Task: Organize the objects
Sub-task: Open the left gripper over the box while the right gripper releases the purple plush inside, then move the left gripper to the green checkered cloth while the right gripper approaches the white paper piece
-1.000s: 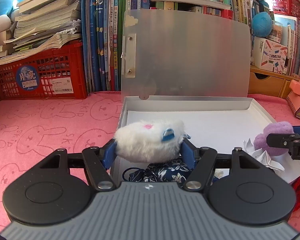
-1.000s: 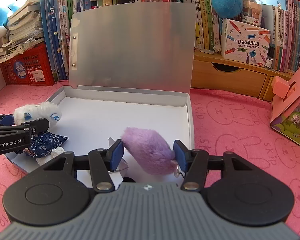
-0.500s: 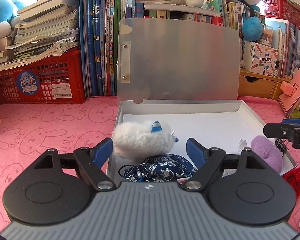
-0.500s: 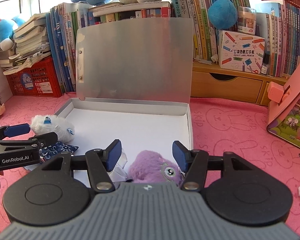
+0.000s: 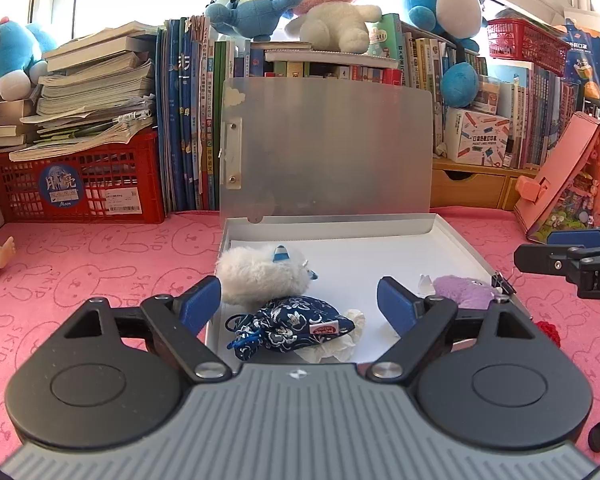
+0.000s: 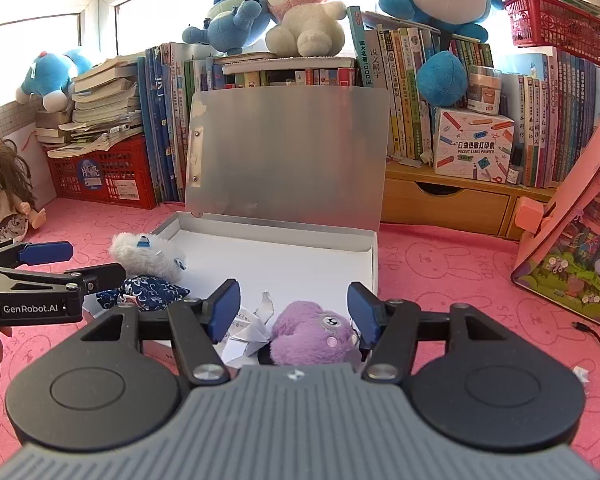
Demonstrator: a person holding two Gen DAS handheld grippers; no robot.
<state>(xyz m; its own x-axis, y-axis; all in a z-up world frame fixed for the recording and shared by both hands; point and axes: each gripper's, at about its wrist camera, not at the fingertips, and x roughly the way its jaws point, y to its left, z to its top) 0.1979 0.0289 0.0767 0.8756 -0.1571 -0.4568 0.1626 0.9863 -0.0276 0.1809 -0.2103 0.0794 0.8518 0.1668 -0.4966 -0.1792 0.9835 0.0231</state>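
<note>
An open white box (image 5: 400, 252) with its grey lid (image 5: 328, 148) upright lies on the pink mat. Inside at the left lie a white fluffy toy (image 5: 260, 274) and a dark blue patterned pouch (image 5: 296, 324). At the right lie a purple plush (image 5: 464, 290) and folded white paper (image 6: 252, 326). My left gripper (image 5: 300, 304) is open and empty, just in front of the white toy and pouch. My right gripper (image 6: 294, 308) is open and empty above the purple plush (image 6: 316, 338). The white toy (image 6: 148, 254) and the pouch (image 6: 150, 292) also show in the right wrist view.
Books and a red crate (image 5: 76, 184) line the back, with plush toys on top. A doll (image 6: 2, 196) sits at the far left. A pink stand (image 6: 572, 240) leans at the right. A red knitted thing (image 5: 548, 330) lies by the box's right corner.
Both grippers have opened and let go: the left released the white toy, the right the purple plush, both now lying in the box. Both grippers have pulled back and up.
</note>
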